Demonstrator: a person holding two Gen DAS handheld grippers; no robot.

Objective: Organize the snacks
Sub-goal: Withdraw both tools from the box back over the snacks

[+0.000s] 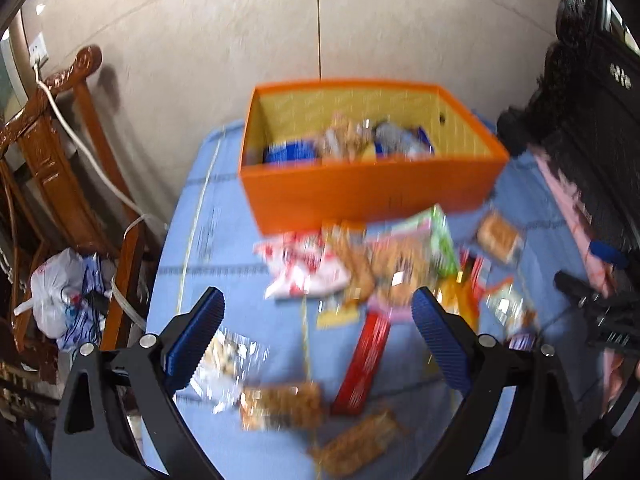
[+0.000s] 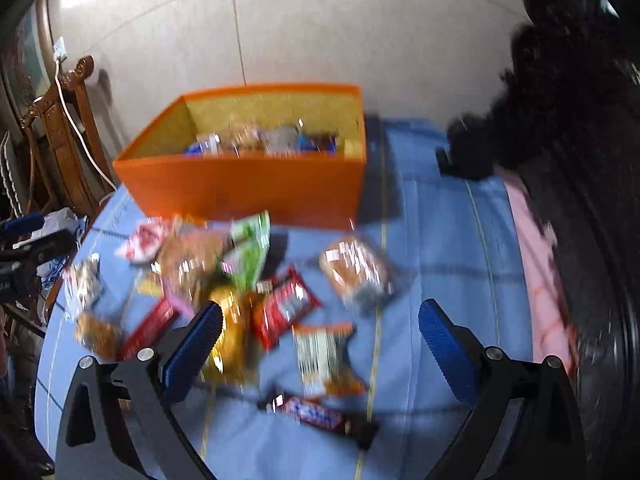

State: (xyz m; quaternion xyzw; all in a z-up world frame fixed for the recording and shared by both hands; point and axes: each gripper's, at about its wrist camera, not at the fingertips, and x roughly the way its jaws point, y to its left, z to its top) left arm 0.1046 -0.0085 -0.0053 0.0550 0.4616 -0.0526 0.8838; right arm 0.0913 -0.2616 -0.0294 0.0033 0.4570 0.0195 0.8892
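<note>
Left wrist view: left gripper (image 1: 316, 312) has jaws wide apart, nothing between the pads, hanging over the blue tablecloth (image 1: 224, 240). The orange box (image 1: 372, 188) sits at the far end of the table against the wall, already holding a few packets. The loose snacks lie in front of it: a red-and-white bag (image 1: 304, 268), a green packet (image 1: 436, 236), a long red bar (image 1: 366, 364), a clear wrapper (image 1: 228, 364) by the left pad, and two brown biscuit packs (image 1: 280, 402) nearest the camera. Picture is blurred, labels unreadable.

Right wrist view: right gripper (image 2: 320, 326) also spread open and empty. Under and ahead of it: a yellow bag (image 2: 230, 340) beside the left pad, a red wrapper (image 2: 286, 308), a barcode packet (image 2: 322, 354), a dark chocolate bar (image 2: 320, 416) closest, and a bread-like pack (image 2: 354, 270) further off. Box is well beyond, up-left.

Step, as I read it: between picks, both hands empty and lining up on the pile. Box is partly filled; most snacks are still on the cloth.

Next move: each gripper picks one item that lies clear of its neighbours, e.g. the chocolate bar on the right and a biscuit pack on the left, drops straight over it, straddles the narrow side, closes, then carries it to the box. Overlapping packets in the middle risk a double grab.
</note>
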